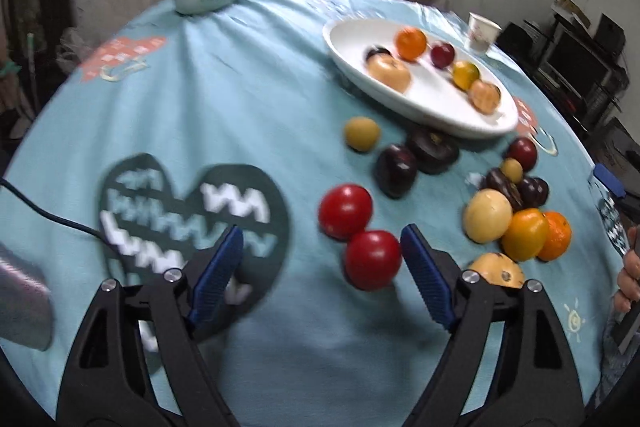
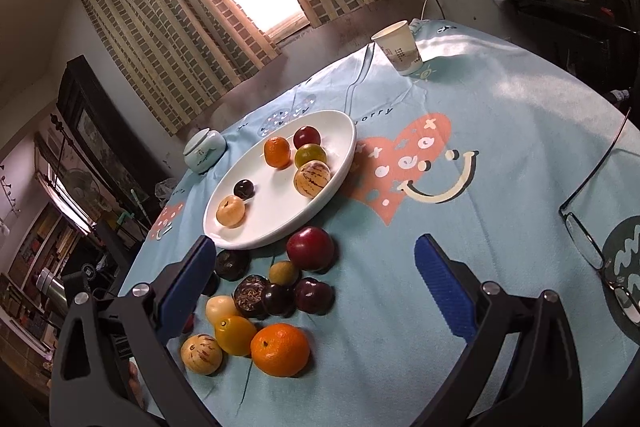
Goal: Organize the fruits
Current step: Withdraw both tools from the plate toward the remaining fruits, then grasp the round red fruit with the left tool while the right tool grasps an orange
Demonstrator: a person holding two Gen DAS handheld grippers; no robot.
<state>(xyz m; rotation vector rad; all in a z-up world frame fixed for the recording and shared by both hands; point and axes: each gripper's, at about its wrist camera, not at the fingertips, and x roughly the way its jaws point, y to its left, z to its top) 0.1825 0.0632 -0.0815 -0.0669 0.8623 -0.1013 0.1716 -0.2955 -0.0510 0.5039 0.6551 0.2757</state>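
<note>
Writing "worry" (image 2: 378, 113) on desk cloth at plate's (image 2: 340, 171) 1 o'clock; cup (image 2: 398, 47) print unreadable. Left claw (image 1: 322, 243) spread, empty; right claw (image 2: 316, 255) spread, empty.

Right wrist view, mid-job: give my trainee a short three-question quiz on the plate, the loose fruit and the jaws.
1. True or false: the white plate holds no fruit yet.
2. Multiple choice: what stands beyond the plate, toward the window-side table edge? A) paper cup B) kettle C) book
3. In the left wrist view, which fruit lies nearest the left gripper?

Key:
1. False. Six fruits lie on it, among them an orange.
2. A.
3. A red tomato, just inside the right-hand finger; the jaws stand open and grip nothing. The right gripper is open too.
</note>
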